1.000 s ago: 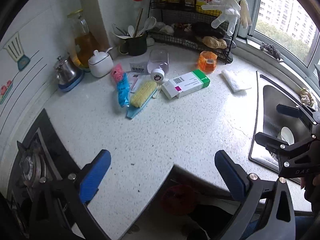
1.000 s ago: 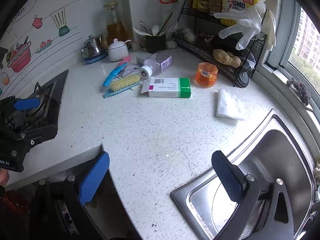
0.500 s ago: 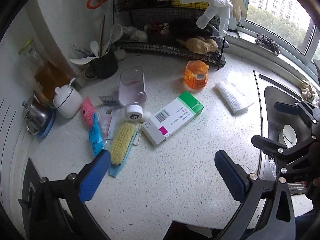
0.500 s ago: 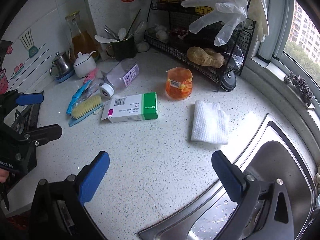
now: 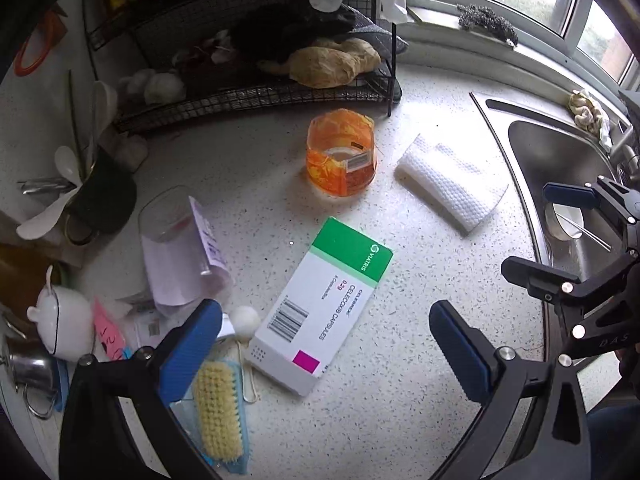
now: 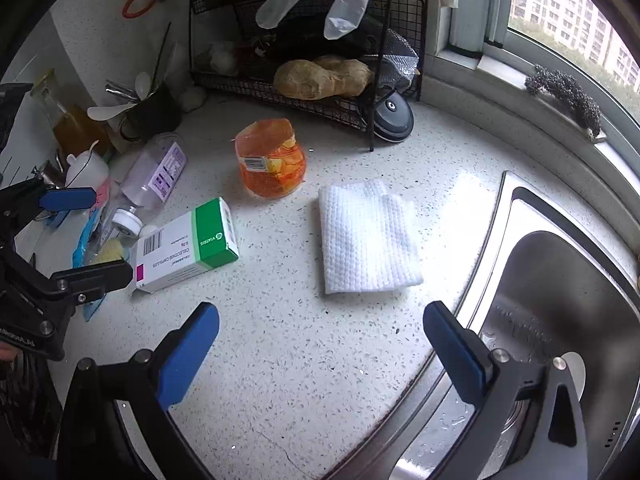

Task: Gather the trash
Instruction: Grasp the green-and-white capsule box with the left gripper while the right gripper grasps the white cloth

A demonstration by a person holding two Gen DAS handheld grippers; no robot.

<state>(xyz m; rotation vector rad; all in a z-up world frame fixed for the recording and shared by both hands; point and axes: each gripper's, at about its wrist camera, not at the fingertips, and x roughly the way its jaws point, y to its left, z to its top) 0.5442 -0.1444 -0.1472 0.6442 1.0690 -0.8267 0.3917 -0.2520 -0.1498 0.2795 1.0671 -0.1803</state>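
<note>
Left wrist view: the left hand-held gripper hangs over the speckled tabletop with its two blue fingers spread wide, holding nothing. One pill box lies flat at frame centre between the fingers; its long axis runs from lower left to upper right, green end toward the upper right, barcode end toward the lower left. One orange cup stands above it, apart from it. One folded white cloth lies to the cup's right, near the sink. One clear bottle lies on its side at left, and one yellow brush lies at lower left, under the left finger. The right hand-held gripper shows at the right edge, spread, over the sink.

Right wrist view: the right hand-held gripper is spread and empty at the bottom of the frame. The box lies centre left, green end pointing right; the cloth is at centre, the cup above and between them.
</note>
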